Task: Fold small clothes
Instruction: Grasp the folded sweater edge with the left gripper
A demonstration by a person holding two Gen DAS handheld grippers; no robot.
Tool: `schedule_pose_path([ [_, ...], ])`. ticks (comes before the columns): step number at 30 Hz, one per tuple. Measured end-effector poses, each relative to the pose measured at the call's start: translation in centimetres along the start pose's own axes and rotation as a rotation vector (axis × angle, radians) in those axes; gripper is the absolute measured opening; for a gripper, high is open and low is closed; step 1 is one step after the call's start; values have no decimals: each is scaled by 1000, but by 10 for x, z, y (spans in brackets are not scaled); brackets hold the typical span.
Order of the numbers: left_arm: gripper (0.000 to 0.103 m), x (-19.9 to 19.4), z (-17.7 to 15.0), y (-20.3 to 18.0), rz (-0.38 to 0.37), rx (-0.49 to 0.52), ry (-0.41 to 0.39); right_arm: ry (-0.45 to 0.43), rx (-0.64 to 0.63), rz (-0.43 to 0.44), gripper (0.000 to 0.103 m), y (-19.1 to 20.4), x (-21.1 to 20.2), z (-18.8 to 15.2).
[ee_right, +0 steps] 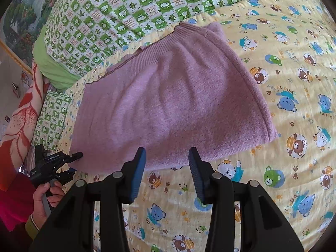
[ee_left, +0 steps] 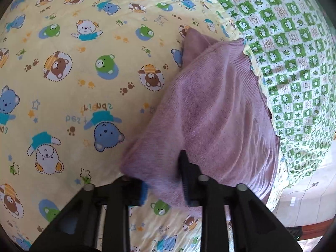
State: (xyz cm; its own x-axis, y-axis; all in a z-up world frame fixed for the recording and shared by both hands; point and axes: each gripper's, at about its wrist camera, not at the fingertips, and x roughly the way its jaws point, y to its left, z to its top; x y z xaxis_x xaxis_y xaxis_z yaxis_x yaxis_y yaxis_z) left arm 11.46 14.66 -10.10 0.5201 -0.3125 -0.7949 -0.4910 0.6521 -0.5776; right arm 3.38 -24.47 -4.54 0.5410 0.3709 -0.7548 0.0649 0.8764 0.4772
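- The bear-print sheet (ee_right: 283, 126) covers the bed and carries everything; a green checked quilt (ee_right: 126, 10) lies bunched along its far edge.
- The pink knit garment (ee_right: 168, 105) lies mostly flat on the sheet, its ribbed edge just beside the quilt. It looks doubled over already: the side toward the bears shows a stacked, layered edge, so I judge at least one fold done.
- What remains, as far as I can tell, is a further fold to make a compact bundle, then tidying; no finished pile of clothes shows.
- The right gripper (ee_right: 167, 172) hangs above the garment's near edge with its jaws spread wide and nothing between them.
- The left gripper (ee_left: 161, 180) has the garment's corner between its fingers; cloth drapes over one pad and hides it, so it looks closed on the fabric. From the right wrist view it sits at the garment's near left corner.
- The person's hand (ee_right: 47, 197) grips that tool's handle.
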Motion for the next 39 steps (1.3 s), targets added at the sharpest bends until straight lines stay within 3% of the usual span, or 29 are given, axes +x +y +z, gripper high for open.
schedule_pose_path([
  [5,11,-15,-7,-39,15,147,-50,6,-12,14,44,1,2,4],
  [10,10,-27,-23,-112,-67,368,-82,7,-27,51,44,1,4,14],
  [14,10,-20,-51,-174,-139,550,-62,-9,-21,80,44,-3,3,28],
  [19,9,23,-87,-210,-162,655,32,-13,7,94,44,-21,5,59],
  [23,9,60,-105,-212,-124,675,105,12,8,130,44,-26,18,89],
  [28,9,62,-101,-209,-145,645,119,69,-10,209,44,-8,52,118],
  [32,9,54,-97,-198,-152,635,125,156,-39,291,61,26,98,136],
  [39,9,51,-95,-192,-166,596,126,295,-90,422,64,82,172,157],
])
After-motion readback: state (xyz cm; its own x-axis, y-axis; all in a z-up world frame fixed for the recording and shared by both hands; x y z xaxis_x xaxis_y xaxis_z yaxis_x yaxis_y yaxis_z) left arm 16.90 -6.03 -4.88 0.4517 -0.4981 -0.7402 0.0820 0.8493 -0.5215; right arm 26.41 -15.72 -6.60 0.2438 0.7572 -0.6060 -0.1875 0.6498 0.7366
